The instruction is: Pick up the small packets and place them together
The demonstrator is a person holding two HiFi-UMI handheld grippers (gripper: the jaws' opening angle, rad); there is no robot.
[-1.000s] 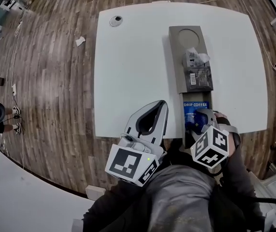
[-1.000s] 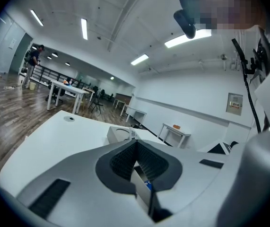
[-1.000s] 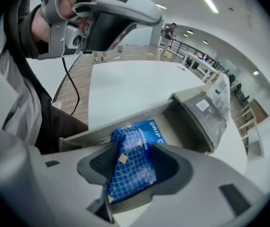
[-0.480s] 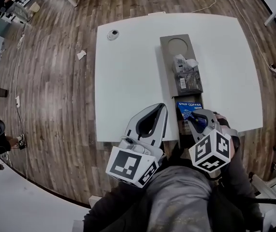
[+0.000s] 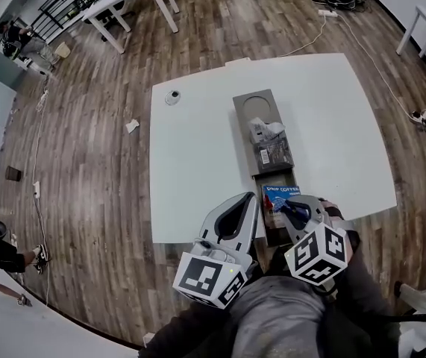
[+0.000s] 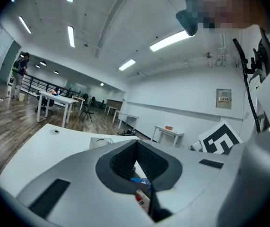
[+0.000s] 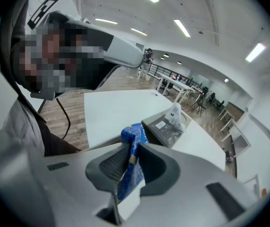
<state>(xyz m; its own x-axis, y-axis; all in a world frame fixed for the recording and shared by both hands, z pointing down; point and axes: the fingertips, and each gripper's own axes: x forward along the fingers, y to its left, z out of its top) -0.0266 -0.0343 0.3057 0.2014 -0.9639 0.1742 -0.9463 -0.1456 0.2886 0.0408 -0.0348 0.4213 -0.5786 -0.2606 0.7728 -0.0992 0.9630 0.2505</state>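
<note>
Right gripper: clamped on blue drip coffee packet, jaws had just been closing on it; lower centre-right.
Left gripper: jaws together, empty; lower centre.
Packet spot: near end of gray tray.
Tray middle: white packet, dark packet, touching.
Base: white table.

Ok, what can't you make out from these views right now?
- Blue packet: its near end, head view, covered by the right gripper that clamps it.
- Dark packet and white packet: print too small to read, head view.
- Tray: its near end, head view, behind the blue packet.
- Round object on the table: too small to identify, head view.
</note>
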